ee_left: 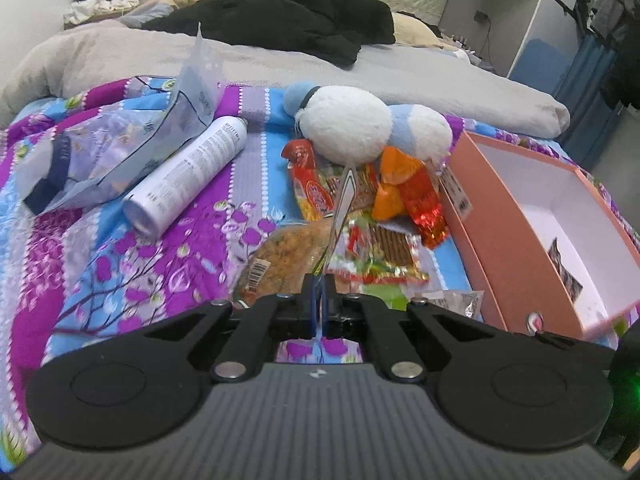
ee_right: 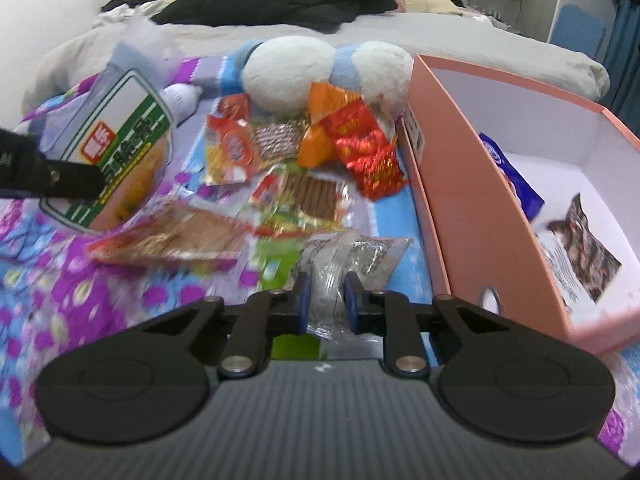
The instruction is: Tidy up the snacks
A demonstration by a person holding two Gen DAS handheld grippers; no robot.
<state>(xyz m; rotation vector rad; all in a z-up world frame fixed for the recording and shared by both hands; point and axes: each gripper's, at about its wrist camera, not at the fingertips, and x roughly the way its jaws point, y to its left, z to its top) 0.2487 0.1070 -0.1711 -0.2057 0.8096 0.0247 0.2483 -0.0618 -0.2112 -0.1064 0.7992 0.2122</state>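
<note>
My left gripper (ee_left: pixel 319 280) is shut on a green-and-white snack packet (ee_left: pixel 343 200), which stands edge-on above the fingers. In the right wrist view that packet (ee_right: pixel 120 152) hangs at the left, held by the left gripper (ee_right: pixel 90 180). My right gripper (ee_right: pixel 326 284) is shut on a clear crinkly packet (ee_right: pixel 352 252) beside the pink box (ee_right: pixel 460 184). Loose snacks lie on the floral bedspread: a red packet (ee_right: pixel 368 152), an orange one (ee_right: pixel 324 120), a biscuit-stick packet (ee_right: pixel 308 196) and a flat reddish packet (ee_right: pixel 172 240). A blue packet (ee_right: pixel 516 184) and a dark-printed packet (ee_right: pixel 588 256) lie in the box.
A white and blue plush toy (ee_right: pixel 288 76) lies behind the snack pile. A white spray can (ee_left: pixel 188 172) and a pale blue plastic bag (ee_left: pixel 120 148) lie to the left. Black clothes (ee_left: pixel 300 20) sit on the grey blanket further back.
</note>
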